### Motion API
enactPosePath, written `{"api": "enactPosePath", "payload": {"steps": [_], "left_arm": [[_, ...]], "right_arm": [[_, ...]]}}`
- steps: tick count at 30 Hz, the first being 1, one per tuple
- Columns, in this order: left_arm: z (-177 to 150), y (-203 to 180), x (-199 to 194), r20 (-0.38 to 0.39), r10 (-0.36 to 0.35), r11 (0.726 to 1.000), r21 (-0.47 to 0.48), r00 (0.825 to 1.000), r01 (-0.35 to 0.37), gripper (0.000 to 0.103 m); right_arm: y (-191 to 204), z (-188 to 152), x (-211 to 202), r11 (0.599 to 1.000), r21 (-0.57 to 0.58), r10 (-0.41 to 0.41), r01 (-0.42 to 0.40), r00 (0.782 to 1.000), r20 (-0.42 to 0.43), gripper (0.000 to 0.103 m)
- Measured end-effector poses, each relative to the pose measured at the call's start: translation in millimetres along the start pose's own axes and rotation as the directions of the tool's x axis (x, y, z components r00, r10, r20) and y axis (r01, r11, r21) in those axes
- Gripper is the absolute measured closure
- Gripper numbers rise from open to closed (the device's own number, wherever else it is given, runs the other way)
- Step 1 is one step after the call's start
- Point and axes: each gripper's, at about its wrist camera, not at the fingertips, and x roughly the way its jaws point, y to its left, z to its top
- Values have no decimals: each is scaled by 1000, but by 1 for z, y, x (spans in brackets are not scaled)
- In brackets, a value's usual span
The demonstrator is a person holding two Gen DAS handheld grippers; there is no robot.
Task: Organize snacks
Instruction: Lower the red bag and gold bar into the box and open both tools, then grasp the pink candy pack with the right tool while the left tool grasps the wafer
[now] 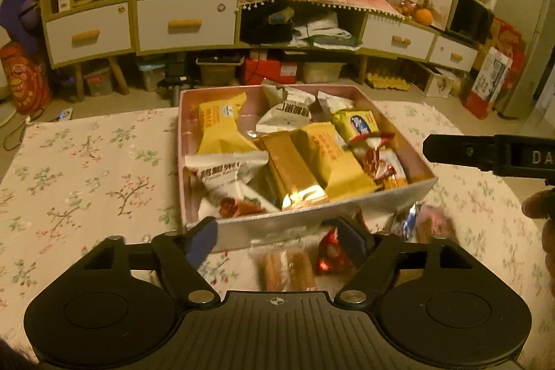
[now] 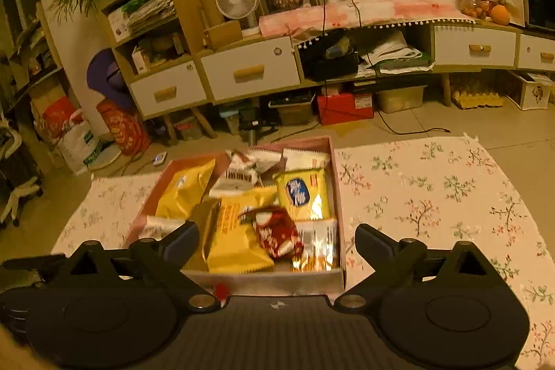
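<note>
On the floral tabletop [image 1: 86, 162], a pink snack box [image 1: 312, 214] is crowded with packets. Loose wrapped snacks [image 1: 289, 269] are seen before its near wall. Both the left gripper [image 1: 277, 240] and right gripper [image 2: 277, 241] are held wide open, nothing gripped.

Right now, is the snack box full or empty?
Nearly full: the snack box holds many wrapped packets, a red one on top.
</note>
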Motion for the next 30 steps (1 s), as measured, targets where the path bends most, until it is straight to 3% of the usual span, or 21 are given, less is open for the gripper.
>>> {"api": "enactPosePath", "payload": {"steps": [8, 13, 21, 30], "left_arm": [[-20, 0, -10, 33, -10, 1000, -26, 999, 11, 8], [-33, 2, -4, 21, -80, 996, -36, 997, 81, 5], [-53, 3, 6, -10, -63, 998, 20, 998, 63, 5], [-62, -1, 23, -13, 4, 998, 63, 1000, -3, 5]], "right_arm": [[2, -19, -8, 998, -56, -9, 9, 1000, -14, 31], [-4, -34, -12, 993, -117, 0, -2, 1000, -21, 30], [-17, -54, -14, 980, -200, 7, -23, 997, -79, 30], [-26, -72, -8, 968, -252, -29, -9, 989, -144, 30]]}}
